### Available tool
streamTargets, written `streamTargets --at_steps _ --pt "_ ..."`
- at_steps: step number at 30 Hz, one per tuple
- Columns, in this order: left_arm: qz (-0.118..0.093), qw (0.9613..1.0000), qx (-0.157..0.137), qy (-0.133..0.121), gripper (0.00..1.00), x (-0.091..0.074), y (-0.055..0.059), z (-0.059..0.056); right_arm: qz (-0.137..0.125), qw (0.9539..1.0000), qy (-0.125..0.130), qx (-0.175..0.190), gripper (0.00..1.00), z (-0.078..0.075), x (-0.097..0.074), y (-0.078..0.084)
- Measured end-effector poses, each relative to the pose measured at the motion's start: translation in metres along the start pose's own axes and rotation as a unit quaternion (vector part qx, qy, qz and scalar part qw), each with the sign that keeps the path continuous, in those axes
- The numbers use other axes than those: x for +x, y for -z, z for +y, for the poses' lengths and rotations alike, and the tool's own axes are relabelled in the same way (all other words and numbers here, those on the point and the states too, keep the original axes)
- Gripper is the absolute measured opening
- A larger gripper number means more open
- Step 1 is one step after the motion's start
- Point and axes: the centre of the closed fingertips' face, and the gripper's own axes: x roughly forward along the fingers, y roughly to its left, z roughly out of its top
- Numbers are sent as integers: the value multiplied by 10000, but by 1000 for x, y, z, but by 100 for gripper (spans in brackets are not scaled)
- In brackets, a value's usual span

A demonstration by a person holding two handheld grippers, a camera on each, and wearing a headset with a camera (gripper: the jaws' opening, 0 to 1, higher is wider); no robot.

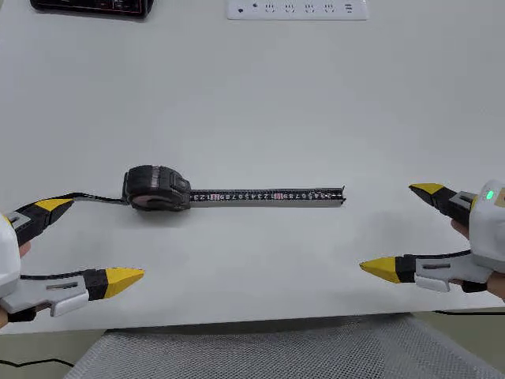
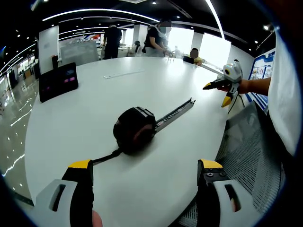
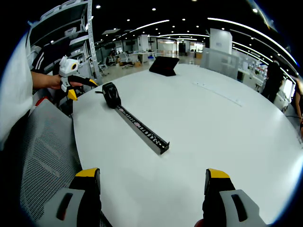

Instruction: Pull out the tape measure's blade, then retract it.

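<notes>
Tape measure (image 1: 156, 188) is seen lying left of middle on the table (image 1: 252, 95), blade (image 1: 268, 196) already pulled out rightward. Left gripper (image 1: 106, 238) and right gripper (image 1: 386, 227) are held gaping, nothing gripped. Retraction's probably next, so it needs to be steadied first.

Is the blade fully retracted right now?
No, the blade sticks out of the case and lies flat on the table.

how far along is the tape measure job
Pulling out looks done: the blade lies extended from the tape measure on the table. Nothing is in hand; the left gripper and right gripper are both open, apart from it. Retracting the blade is left.
</notes>
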Motion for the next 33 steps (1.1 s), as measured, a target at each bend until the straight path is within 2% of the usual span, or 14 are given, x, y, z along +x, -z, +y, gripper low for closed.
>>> streamTargets --at_steps 33 --pt "-18 10000 -66 -47 88 1 -3 1 -11 10000 3 -9 90 0 -1 -2"
